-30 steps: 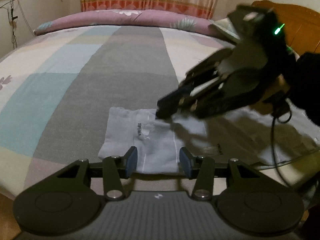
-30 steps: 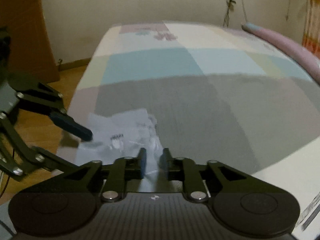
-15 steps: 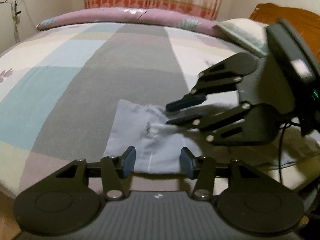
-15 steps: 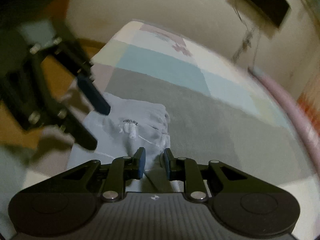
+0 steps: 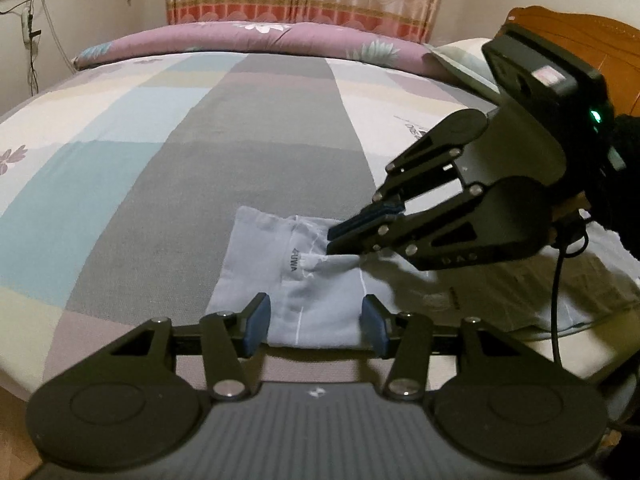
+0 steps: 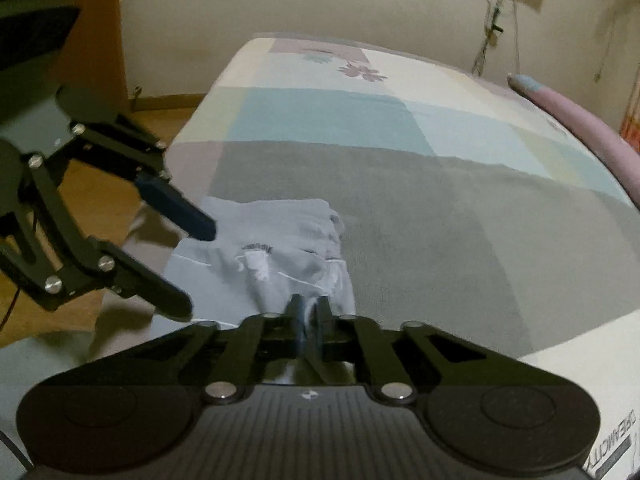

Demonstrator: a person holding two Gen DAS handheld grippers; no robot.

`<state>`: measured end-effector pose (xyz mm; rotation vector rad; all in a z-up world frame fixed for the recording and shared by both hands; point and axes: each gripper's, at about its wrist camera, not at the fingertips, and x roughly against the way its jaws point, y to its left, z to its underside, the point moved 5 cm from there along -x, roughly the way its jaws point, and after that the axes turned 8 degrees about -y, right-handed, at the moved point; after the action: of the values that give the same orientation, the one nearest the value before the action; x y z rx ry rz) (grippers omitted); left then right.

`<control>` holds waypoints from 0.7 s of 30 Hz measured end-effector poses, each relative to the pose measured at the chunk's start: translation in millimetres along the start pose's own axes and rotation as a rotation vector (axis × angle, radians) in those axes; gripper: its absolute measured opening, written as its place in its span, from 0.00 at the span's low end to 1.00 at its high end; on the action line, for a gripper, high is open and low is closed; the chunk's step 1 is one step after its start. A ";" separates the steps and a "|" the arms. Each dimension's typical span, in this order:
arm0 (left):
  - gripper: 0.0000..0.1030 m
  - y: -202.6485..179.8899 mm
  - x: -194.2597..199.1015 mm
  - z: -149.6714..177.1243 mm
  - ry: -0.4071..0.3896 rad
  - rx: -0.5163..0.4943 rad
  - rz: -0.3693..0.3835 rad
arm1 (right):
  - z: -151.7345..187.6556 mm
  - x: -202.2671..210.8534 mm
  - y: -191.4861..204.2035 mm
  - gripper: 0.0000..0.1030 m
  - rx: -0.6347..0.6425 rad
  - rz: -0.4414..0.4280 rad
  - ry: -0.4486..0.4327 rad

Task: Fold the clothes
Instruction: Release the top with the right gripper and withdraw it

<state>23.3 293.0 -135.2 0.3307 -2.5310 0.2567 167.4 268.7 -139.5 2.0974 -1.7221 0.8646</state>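
Pale blue garment [image 5: 316, 280], partly folded, flat on the bed [image 5: 240, 128] near its front edge. Right tongs [image 5: 334, 238] closed, pinching a raised ridge of cloth at the garment's middle. Left tongs [image 5: 314, 322] open, jaws either side of the near hem, not pressing it. Step in hand, as judged: gripping a layer for the next fold. Next move likely calling for a lift and carry-over, near hem kept in place. No containers in view.
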 end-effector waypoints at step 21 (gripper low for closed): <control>0.56 -11.6 -15.3 -11.2 -0.013 -0.015 0.061 | 26.4 28.9 -10.0 0.06 -0.075 0.060 0.028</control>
<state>44.7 287.5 -133.3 0.2508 -2.5576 0.2594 186.9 233.3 -140.9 1.9866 -1.7825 0.8288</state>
